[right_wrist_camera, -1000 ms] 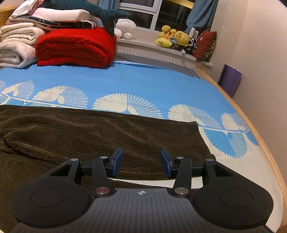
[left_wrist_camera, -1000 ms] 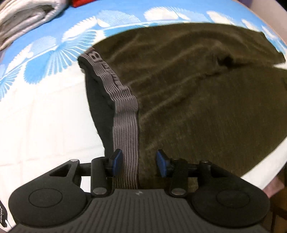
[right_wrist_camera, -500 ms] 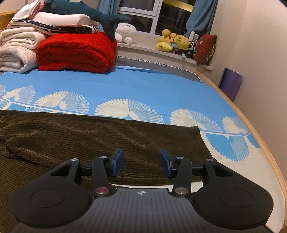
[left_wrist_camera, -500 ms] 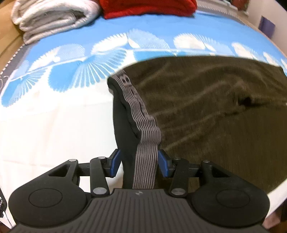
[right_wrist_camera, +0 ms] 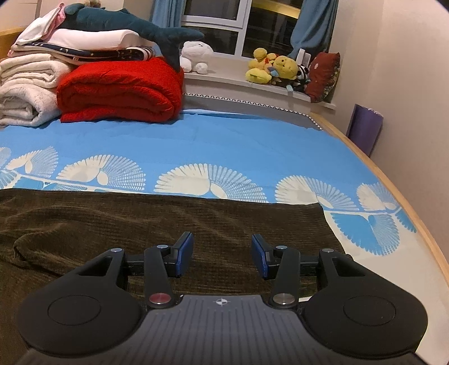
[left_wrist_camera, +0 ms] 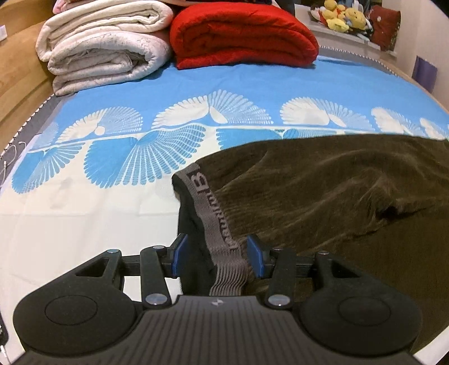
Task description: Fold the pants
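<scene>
The waistband [left_wrist_camera: 221,238] now lifts between the left claw [left_wrist_camera: 216,257], jaws wide; the right claw [right_wrist_camera: 222,252] hovers wide over the pants [right_wrist_camera: 168,221].

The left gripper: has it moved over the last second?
Yes. The left gripper tipped up: the red blanket, earlier barely visible at the top edge, now shows fully; the waistband sits between its jaws.

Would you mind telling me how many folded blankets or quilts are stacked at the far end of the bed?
2 clearly: a cream blanket on the left and a red quilt beside it. More folded bedding lies on top under a plush shark, so others may be hidden.
</scene>
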`<state>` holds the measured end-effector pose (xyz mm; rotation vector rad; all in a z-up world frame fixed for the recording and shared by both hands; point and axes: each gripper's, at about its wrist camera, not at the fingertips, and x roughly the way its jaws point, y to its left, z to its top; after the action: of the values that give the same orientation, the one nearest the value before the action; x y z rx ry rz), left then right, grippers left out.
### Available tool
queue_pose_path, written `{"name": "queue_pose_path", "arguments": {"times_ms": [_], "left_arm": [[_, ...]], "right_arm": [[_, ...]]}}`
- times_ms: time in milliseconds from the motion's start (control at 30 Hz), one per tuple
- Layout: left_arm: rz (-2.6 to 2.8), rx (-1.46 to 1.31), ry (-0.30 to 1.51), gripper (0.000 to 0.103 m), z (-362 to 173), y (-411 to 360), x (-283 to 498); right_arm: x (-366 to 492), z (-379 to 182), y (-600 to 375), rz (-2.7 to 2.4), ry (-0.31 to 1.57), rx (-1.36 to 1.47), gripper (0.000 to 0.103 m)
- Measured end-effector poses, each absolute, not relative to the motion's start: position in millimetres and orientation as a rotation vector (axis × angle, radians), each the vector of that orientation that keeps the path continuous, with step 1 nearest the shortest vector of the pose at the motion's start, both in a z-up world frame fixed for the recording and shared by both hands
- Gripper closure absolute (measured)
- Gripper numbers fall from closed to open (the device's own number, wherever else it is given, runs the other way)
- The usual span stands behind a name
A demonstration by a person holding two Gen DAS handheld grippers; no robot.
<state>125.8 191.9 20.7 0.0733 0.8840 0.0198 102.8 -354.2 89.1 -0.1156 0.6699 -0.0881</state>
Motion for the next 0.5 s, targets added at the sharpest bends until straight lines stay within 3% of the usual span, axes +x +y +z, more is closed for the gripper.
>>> {"name": "queue_pose_path", "arguments": {"times_ms": [200, 267, 333, 400, 500], "left_arm": [[0.015, 0.028, 0.85, 0.053, 28.4, 188.1, 141.9], [0.004, 0.01, 0.841, 0.062, 30.5, 187.0, 147.3], [-0.013, -0.009, 0.849, 0.087, 31.1, 186.6, 153.3], [-0.024, -0.017, 0.856, 0.098, 30.5, 184.6, 158.3], [-0.037, -0.024, 0.865, 0.102, 28.6, 182.8, 165.6]], "right_arm": [[109.7, 88.7, -347.8, -0.065, 0.638, -0.116, 0.055], [111.3, 91.3, -345.6, -0.049, 0.612, -0.093, 0.054], [113.2, 93.4, -343.7, -0.051, 0.59, -0.084, 0.053], [115.8, 95.6, -341.7, -0.046, 0.574, -0.072, 0.053], [120.6, 99.0, -340.2, -0.039, 0.564, -0.044, 0.053]]}}
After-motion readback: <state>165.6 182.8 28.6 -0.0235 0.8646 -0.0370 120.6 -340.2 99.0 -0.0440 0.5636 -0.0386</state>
